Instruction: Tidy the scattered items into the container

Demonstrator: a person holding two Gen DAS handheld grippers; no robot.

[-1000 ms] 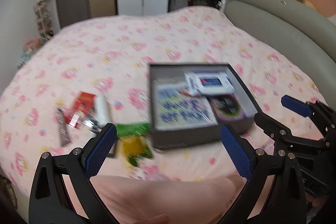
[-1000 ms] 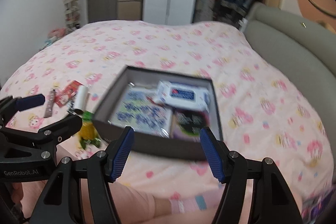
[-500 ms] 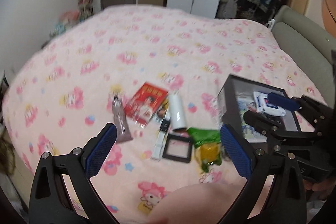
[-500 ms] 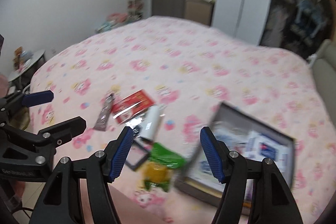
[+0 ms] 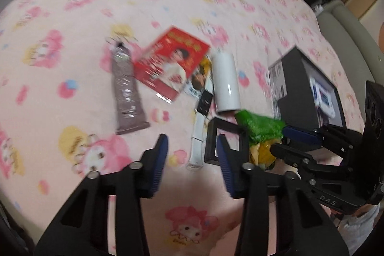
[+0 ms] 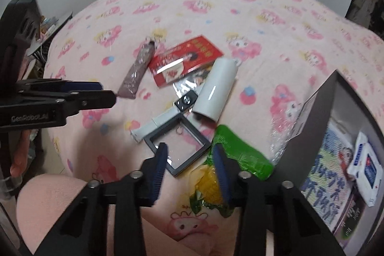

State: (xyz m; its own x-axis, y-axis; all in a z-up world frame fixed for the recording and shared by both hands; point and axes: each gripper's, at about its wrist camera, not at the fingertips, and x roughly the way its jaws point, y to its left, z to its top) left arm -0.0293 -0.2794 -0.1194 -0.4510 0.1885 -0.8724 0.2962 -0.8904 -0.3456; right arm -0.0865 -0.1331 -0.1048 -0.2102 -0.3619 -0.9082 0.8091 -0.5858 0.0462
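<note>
**Task status.** The task is partly complete. The container, one dark open box [image 6: 319, 97], sits on the bed [image 5: 72, 4] at the right of the scattered group. It already holds three items:

- one white-and-blue wipes pack [image 6: 366, 167]
- one flat item with blue lettering [image 6: 321, 174]
- one dark flat item [image 6: 348, 220], partly cut off by the edge of the right wrist view

**Items left on the bed.** Seven items lie outside the box, close together:

- one brown tube [image 5: 127, 90], just left of the red packet
- one red packet [image 5: 170, 61]
- one glossy sleeved card [image 5: 200, 78], partly under the red packet
- one white cylinder [image 5: 226, 83]
- one white strap with a black face [image 5: 198, 136], probably a watch
- one black square frame [image 6: 182, 138], touching the strap
- one green-and-yellow packet [image 6: 240, 152], just beside the box wall

Blur may hide smaller items.

**Tool state.** There are two tools.

- The left tool [image 5: 192, 143] is closing. Its pads press on nothing; the strap and the frame edge show beyond the gap.
- The right tool [image 6: 189, 150] stands at its narrowest setting, above the frame corner and the green-and-yellow packet. No item is visibly clamped between its pads.

**Assessment.** Roughly a third of the items are stowed. The items nearest the tools, namely the frame, the strap and the green-and-yellow packet, are the likely next picks.
</note>
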